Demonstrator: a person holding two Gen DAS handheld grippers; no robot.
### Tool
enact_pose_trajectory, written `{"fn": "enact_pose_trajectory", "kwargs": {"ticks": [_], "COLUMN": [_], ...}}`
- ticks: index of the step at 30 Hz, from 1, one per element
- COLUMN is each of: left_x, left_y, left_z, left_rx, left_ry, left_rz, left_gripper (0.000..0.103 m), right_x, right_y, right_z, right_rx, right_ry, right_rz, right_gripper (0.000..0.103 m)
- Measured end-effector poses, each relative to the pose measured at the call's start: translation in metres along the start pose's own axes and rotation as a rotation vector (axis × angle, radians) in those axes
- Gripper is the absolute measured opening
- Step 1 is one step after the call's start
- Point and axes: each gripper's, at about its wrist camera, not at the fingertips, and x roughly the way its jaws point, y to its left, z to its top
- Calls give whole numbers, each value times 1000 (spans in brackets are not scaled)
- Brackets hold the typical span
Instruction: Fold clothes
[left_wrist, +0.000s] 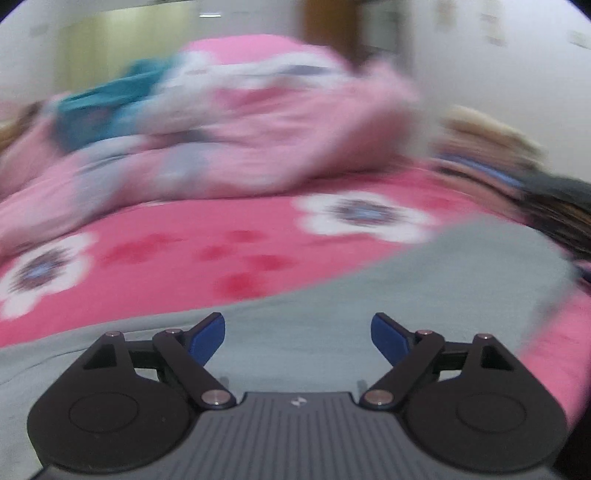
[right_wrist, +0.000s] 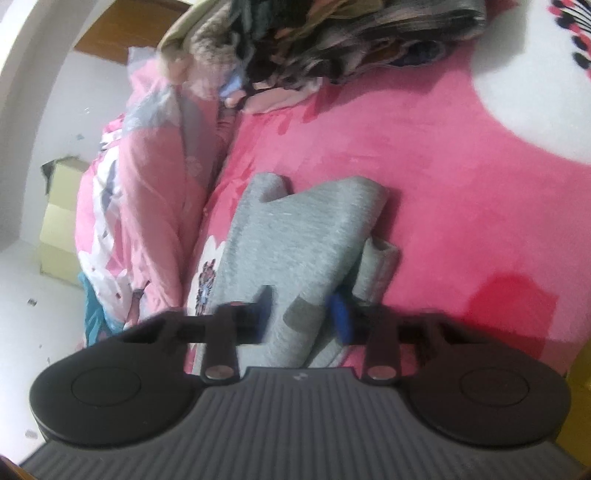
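We work on a broad pink plush blanket with white flower prints (right_wrist: 424, 155), which covers the bed; a rumpled pink quilt (left_wrist: 295, 122) is heaped at its far side and a pile of dark patterned clothes (right_wrist: 332, 48) sits near one corner. The soft grey knit garment (right_wrist: 295, 236) lies on the blanket, partly doubled, one layer over another. Our right gripper (right_wrist: 303, 314) has its jaws narrowed around a gathered edge of the grey cloth, seemingly pinching it, though blur softens the contact. Our left gripper (left_wrist: 298, 332) hovers low over the same grey fabric (left_wrist: 406, 288), jaws spread wide and holding nothing. To fold cleanly, we judge the pinched edge should travel low and level, with the left side pinning or matching the opposite edge so the layers stay square.
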Motion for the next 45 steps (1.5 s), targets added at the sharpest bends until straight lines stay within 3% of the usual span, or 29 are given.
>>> {"fn": "enact_pose_trajectory", "kwargs": {"ticks": [5,9,17,19,26,29,33,45], "left_x": [7,22,52,59,59,51,40,49], "left_y": [-72,-99,-154,-167,-172,-168,-168,-172], "left_z": [11,12,13,13,17,21,19,10], "left_rx": [150,200,300,325,322,309,365,412], "left_ry": [13,36,83,95,82,73,74,134], "left_rz": [-194,-201,-214,-217,-205,-226,-242,-246], "left_gripper": [71,65,29,25,6,4,3,5], "right_x": [-4,-4,-2,-2,-5,-11,-20,-16], "right_y": [-10,-21,-29,-32,-36,-32,-29,-39], "right_z": [-7,-10,-10,-11,-12,-15,-22,-23], "right_rx": [14,48,75,78,83,78,63,76], "right_ry": [-30,-38,-59,-63,-80,-95,-108,-79], "right_rz": [35,62,120,134,171,180,191,136], "right_gripper": [5,5,4,3,2,1,1,2]}}
